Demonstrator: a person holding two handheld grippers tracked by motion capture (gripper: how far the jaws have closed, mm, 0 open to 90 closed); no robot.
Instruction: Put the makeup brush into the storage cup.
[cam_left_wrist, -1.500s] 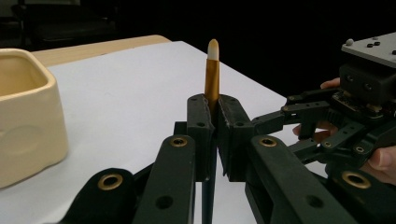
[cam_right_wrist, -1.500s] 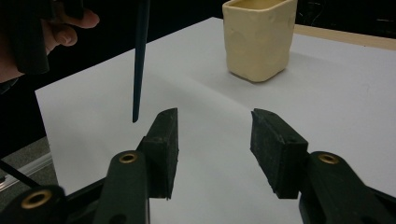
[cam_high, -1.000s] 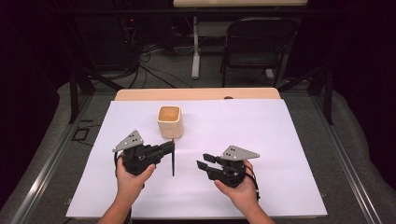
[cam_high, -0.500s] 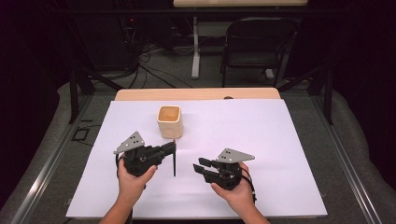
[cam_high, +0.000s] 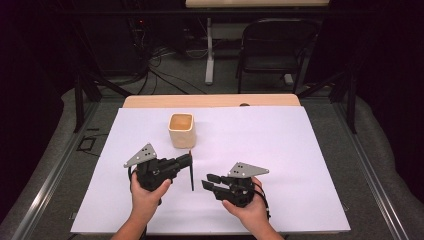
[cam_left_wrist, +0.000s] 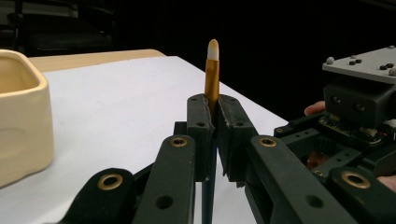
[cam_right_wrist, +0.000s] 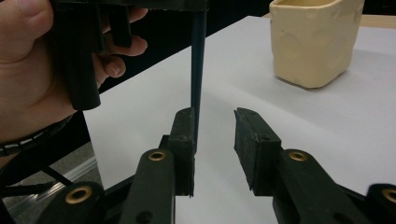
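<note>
Two grippers meet over the worktop: your left gripper (cam_high: 186, 161) clamps the brush (cam_left_wrist: 211, 74) upright beside the cup (cam_high: 181, 130), so bring the right gripper (cam_right_wrist: 214, 133), its parted jaws just narrowing, onto the handle.

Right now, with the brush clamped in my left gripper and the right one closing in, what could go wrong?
1. The right gripper has just been closing, yet the brush stands beside its one jaw, not between the pads; it may close on nothing or knock the handle.
2. The left gripper pinches the brush upright on a thin shaft; a sideways push could tilt it.
3. The cup stands close behind; a swing could tip it.
</note>
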